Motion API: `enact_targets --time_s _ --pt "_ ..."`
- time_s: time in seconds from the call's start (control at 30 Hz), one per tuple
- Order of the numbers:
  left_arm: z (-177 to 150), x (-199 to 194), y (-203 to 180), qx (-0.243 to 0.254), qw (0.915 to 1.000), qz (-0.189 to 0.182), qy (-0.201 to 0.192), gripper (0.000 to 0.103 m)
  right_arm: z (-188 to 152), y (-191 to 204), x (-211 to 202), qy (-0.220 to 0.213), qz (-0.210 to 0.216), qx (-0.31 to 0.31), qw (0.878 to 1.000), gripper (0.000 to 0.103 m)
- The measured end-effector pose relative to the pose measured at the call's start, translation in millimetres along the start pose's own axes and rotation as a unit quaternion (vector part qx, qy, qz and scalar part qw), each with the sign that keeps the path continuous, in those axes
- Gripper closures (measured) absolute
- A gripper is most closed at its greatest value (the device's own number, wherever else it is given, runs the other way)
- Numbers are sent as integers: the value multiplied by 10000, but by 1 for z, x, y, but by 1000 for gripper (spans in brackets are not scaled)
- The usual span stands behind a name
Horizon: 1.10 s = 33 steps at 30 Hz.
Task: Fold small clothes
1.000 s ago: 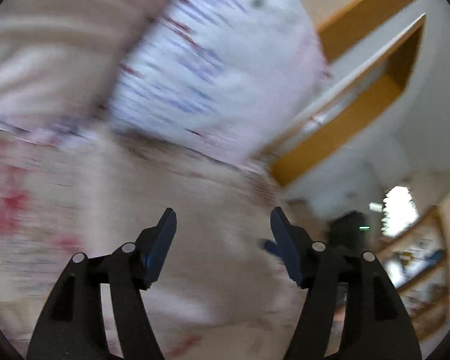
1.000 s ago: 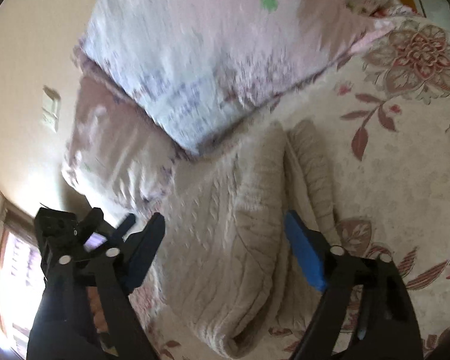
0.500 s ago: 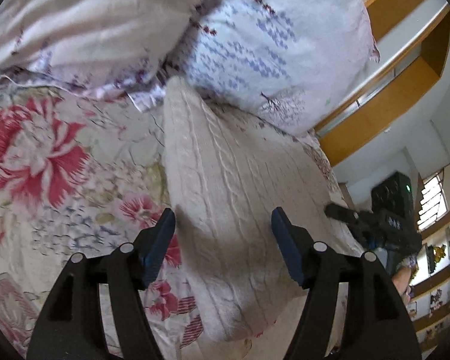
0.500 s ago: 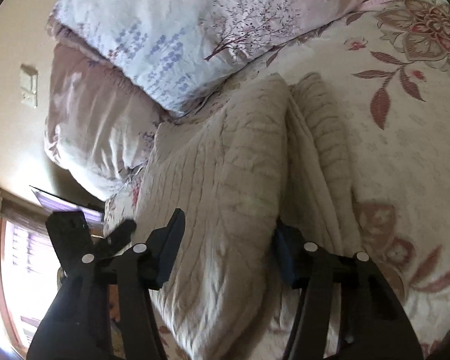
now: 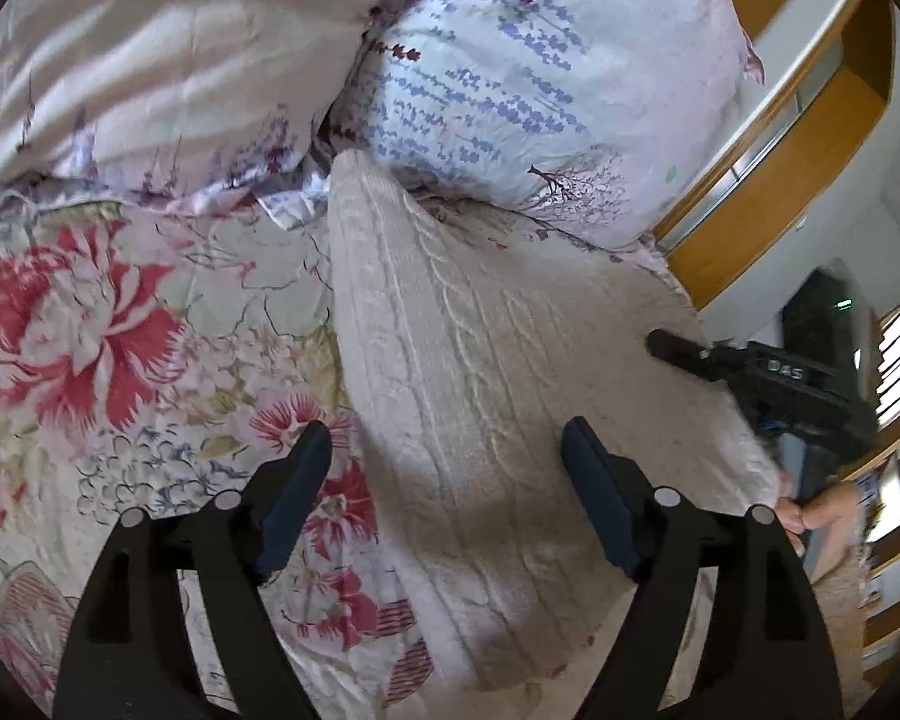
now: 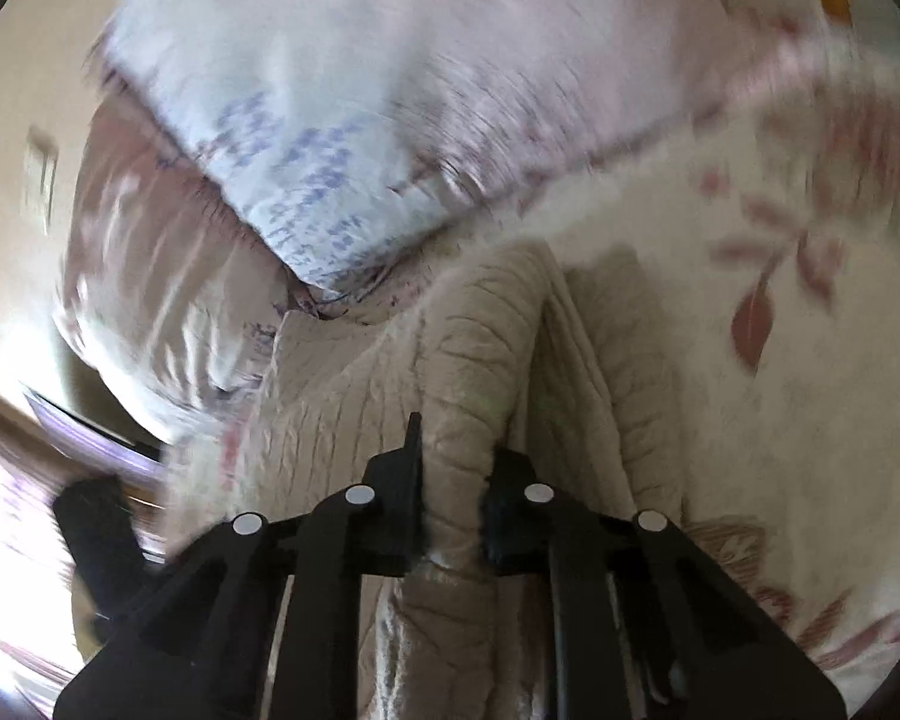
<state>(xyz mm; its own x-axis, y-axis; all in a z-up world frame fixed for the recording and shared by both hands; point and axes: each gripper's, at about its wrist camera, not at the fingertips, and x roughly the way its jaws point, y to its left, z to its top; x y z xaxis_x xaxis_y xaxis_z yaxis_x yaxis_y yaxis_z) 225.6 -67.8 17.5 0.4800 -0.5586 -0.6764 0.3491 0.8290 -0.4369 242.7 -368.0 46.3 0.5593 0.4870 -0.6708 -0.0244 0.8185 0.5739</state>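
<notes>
The cream cable-knit sweater [image 5: 480, 396] lies on the floral bedspread [image 5: 90, 324], running from lower centre of the left wrist view up to the lavender-print pillow [image 5: 540, 78] at upper centre. The left gripper [image 5: 444, 498] is released: its jaws stand wide apart above the near left part of the knit, straddling the garment's left edge, probably so that it can pin or pinch that side. In the right wrist view the right gripper [image 6: 450, 480] is clenched on a raised ridge of the sweater [image 6: 468, 372] at lower centre; the pinch gathers the fabric into a fold line. This frame is motion-blurred, so the grip depth cannot be told. A striped pillow [image 5: 150, 60] fills the upper left
</notes>
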Motion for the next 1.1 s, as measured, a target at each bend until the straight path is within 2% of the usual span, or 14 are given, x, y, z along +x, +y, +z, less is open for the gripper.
enact_targets --time_s 0.1,0.2,0.57,0.63,0.73,0.8,0.83,0.9,0.93,0.97,1.1 --pt "0 0 0 24 10000 67 -2 19 1 26 -16 -411 -377 -668 9962 89" --pt "-1 -1 0 35 10000 59 -8 18 2 38 -30 -767 -607 -1012 9900 94" --pt "-8 -2 -14 320 9994 -105 31 18 7 27 -49 -1244 -1050 -903 9825 94" --pt "-9 0 -13 318 9993 -189 83 18 9 18 -44 -1250 -1236 -939 9799 94" --pt "-12 5 -13 308 9990 -291 166 18 15 -7 -15 -721 -1594 -664 9823 94" --pt "-14 8 -12 272 9987 -351 239 18 17 -24 5 -328 -1541 -353 9869 92" --pt "-14 9 -11 213 9986 -379 290 18 16 -27 6 -307 -1500 -282 9878 91" --pt "-13 9 -9 84 9983 -450 347 19 15 -32 -9 -409 -1342 -63 9901 75" --pt "-13 9 -7 9 9981 -492 373 19 14 -34 -15 -437 -1313 18 9904 61" --pt "-13 8 -4 -89 9976 -552 408 20 10 -37 -29 -504 -1200 155 9914 51" --pt "-16 1 3 -436 9944 -824 508 27 -19 -56 -70 -542 -374 609 9960 49"
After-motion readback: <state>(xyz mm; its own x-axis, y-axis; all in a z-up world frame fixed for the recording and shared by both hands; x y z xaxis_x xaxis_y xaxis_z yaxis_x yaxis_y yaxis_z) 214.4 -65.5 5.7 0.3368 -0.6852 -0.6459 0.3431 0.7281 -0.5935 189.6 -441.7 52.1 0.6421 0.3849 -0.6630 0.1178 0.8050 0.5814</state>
